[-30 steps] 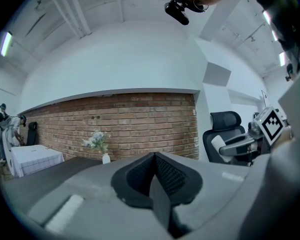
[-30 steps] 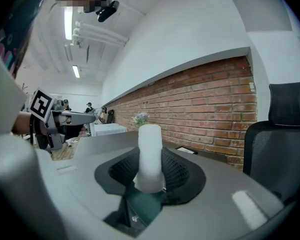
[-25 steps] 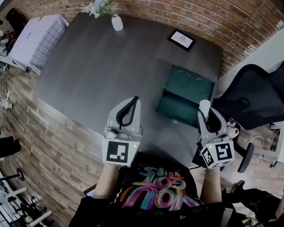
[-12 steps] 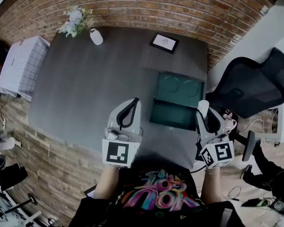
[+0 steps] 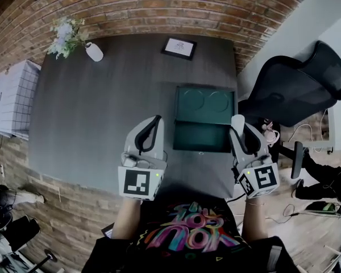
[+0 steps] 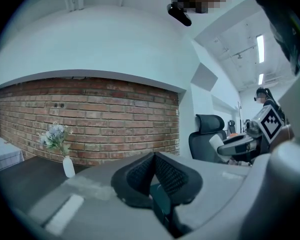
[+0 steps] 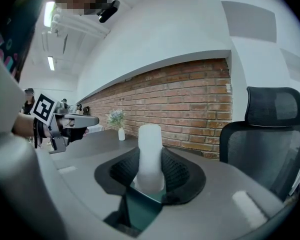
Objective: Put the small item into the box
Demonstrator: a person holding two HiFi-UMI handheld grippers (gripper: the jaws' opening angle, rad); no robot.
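R gripper (image 5: 244, 144) fingers clamp white cylinder (image 7: 150, 149), just off table (image 5: 102, 107) right edge by open green box (image 5: 203, 136); drop-in not yet done. L gripper (image 6: 154, 176) fingers together, empty

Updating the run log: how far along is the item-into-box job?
Done: the green box lies open on the table, and the right tongs are shut on the white cylindrical item. In hand: they hold it beside the box's right edge. Remaining: setting it inside; the box looks empty. The left tongs are shut, empty.
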